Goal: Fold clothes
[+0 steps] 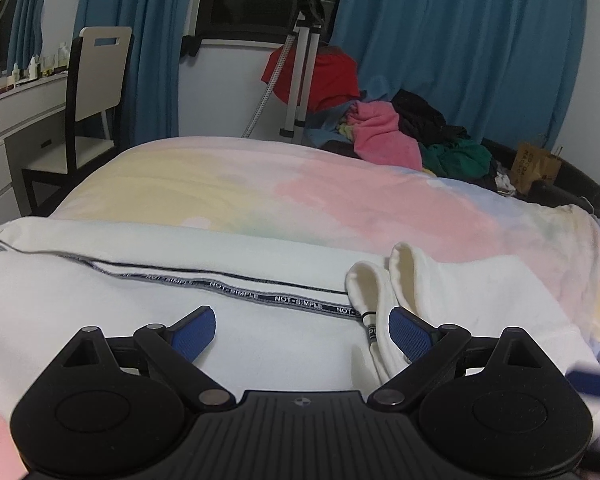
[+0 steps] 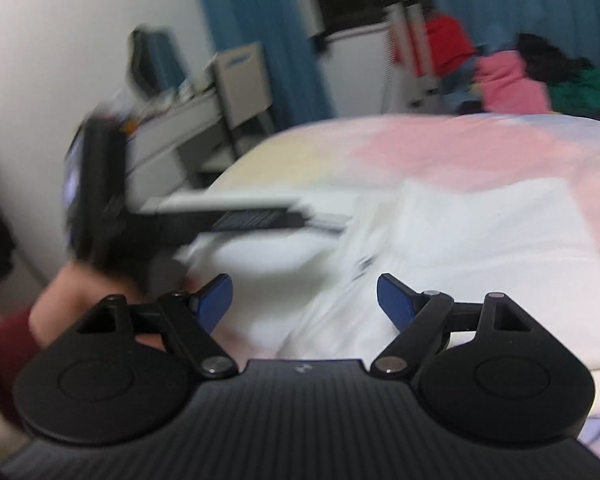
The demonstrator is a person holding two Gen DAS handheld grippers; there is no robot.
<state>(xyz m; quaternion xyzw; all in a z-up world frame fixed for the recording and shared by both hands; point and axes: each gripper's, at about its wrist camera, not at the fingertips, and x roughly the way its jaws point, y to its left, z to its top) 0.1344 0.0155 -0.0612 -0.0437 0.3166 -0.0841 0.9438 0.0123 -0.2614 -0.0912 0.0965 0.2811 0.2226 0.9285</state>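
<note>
Over the bed's near edge, the left gripper (image 1: 302, 334) hangs wide open and empty above a white garment (image 1: 180, 280) trimmed with lettered tape, cuffs (image 1: 384, 276) bunched beside its right finger. The right gripper (image 2: 305, 304), equally wide, holds nothing above the blurred garment (image 2: 480, 240) on a pastel bedspread (image 1: 300, 188).

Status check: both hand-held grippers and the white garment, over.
Left hand-held gripper open, over white garment. Right hand-held gripper open, empty, view blurred. Garment lies on bed. Nothing in the way.
</note>
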